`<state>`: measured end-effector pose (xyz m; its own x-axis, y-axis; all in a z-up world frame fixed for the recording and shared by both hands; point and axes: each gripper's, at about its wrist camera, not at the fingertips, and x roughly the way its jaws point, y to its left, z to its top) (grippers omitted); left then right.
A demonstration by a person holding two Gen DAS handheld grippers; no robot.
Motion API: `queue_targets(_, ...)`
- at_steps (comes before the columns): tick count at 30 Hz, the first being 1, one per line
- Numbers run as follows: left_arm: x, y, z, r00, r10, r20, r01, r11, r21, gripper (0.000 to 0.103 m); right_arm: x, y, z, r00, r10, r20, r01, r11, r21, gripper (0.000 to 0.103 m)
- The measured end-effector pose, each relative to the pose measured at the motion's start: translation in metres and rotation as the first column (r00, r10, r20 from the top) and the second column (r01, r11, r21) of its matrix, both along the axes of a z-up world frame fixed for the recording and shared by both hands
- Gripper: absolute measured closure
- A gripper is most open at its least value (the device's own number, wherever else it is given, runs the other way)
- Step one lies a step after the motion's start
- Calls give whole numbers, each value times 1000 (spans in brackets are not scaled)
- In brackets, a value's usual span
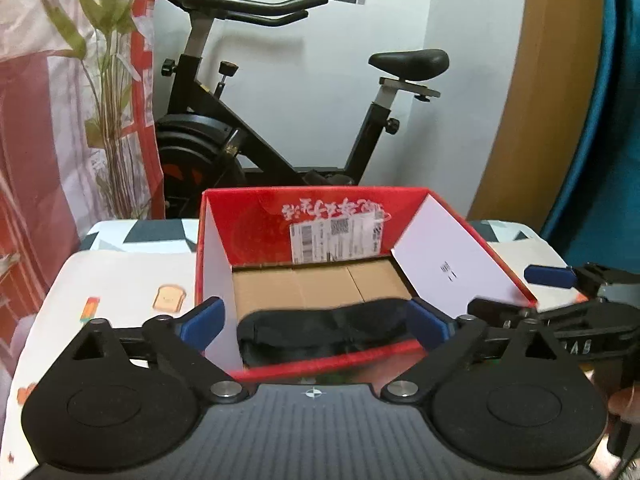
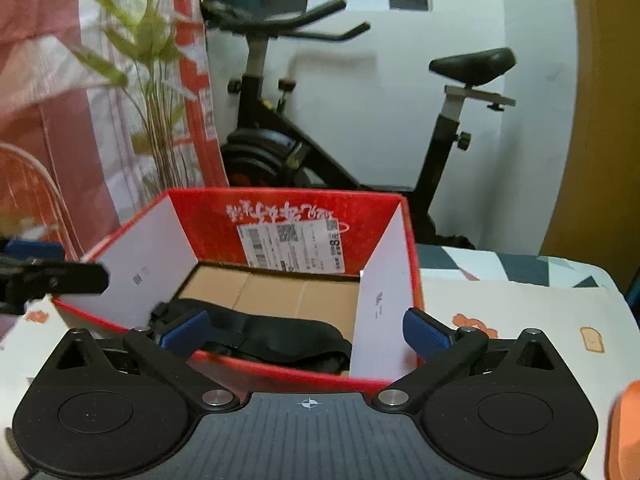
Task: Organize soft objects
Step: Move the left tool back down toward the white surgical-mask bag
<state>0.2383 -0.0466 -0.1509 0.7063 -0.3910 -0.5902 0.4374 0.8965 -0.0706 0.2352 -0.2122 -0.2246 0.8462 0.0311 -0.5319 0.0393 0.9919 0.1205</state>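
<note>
Left wrist view: left gripper (image 1: 316, 322) jaws wide apart, nothing clamped. Between the blue pads (image 1: 202, 322), lower centre of frame, lies a black eye mask (image 1: 324, 328) inside the red box (image 1: 312, 216), against the near wall on the cardboard floor. The box stands on a patterned table (image 1: 120, 280). Right gripper (image 1: 560, 300) enters at right edge. Exercise bike (image 1: 280, 120) behind, upper centre.

Right wrist view: right gripper (image 2: 308, 334) also spread wide, empty. Mask (image 2: 280, 336) in the box's (image 2: 304, 208) near left corner, lower centre; one pad (image 2: 184, 332) overlaps it in the frame, contact cannot be told. Left gripper (image 2: 48, 276) at left edge.
</note>
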Motion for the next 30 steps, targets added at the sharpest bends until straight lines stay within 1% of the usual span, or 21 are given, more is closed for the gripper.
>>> queue_targets(3,-22,5,-2,1000,6,14,-6,1000,18,0,-19,-5,2,1000,-2,14,2,1000,28,0)
queue_targets(7,-55,17,-11,999,13,32,-15,999,39,0,-49,-8,-2,999,-24,37,21,997,76,0)
queue_targets(11,-86,35,-25,1000,16,11,-16,1000,19,0,-83,-5,-13,997,-28,69,20,994,105,0)
queue_targets(14,-106,47,-38,999,31,-7,-31,999,9,0,-103,0,-24,997,-13,72,4,992,123,0)
queue_targets(19,-131,60,-59,996,67,-59,-69,997,-36,0,-132,13,-39,997,-1,72,-7,993,114,0)
queue_targets(21,-136,60,-65,995,63,-77,-66,997,-36,0,-143,17,-45,998,1,68,-9,994,110,0)
queue_targets(25,-143,60,-78,992,61,-107,-64,998,-23,0,-160,31,-56,999,28,36,-29,999,18,0)
queue_targets(27,-145,59,-82,992,60,-114,-63,998,-23,0,-167,32,-63,999,27,18,-27,999,27,0)
queue_targets(30,-145,58,-90,990,62,-131,-65,998,-19,1,-171,28,-74,999,6,-34,-5,999,45,0)
